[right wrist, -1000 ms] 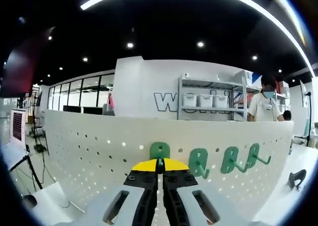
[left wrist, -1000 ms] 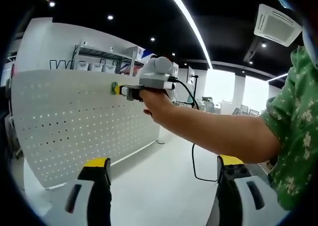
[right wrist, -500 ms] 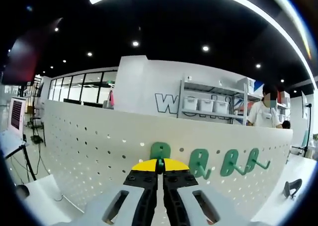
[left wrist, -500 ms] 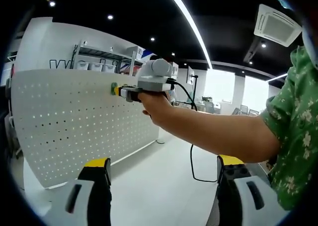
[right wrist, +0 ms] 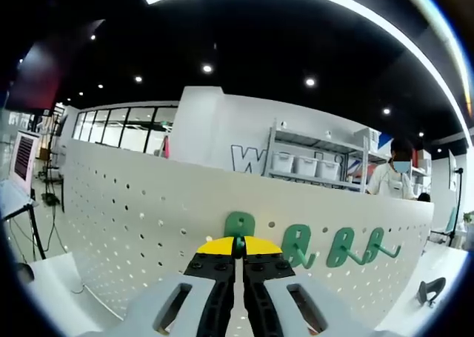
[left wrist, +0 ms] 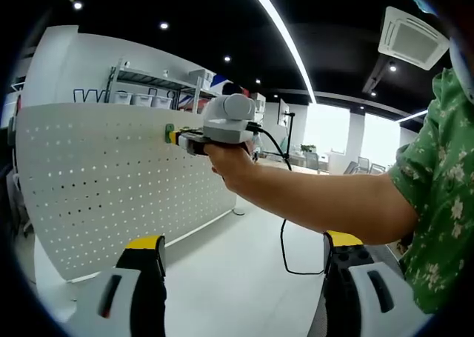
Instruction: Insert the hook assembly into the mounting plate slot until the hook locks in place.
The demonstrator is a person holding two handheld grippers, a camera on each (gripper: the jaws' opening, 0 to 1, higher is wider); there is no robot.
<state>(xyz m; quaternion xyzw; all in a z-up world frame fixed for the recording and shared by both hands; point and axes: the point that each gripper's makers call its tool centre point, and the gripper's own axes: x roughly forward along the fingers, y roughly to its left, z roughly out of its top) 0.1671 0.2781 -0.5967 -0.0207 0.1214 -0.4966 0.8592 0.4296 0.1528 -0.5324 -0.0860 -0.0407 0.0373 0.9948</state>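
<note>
White pegboard [right wrist: 133, 226] stands on a white floor in a dark-ceilinged room with light strips and a shelf of bins behind it. Right gripper [right wrist: 238, 242] is up against the pegboard near its top edge, jaws pinched together on a green hook [right wrist: 238, 226]; three more green hooks [right wrist: 341, 247] hang just beside it. Hard to tell if the hook's seated, since the jaws cover its base. Left gripper [left wrist: 241, 252] hangs back from the board, jaws wide apart, holding nothing.
</note>
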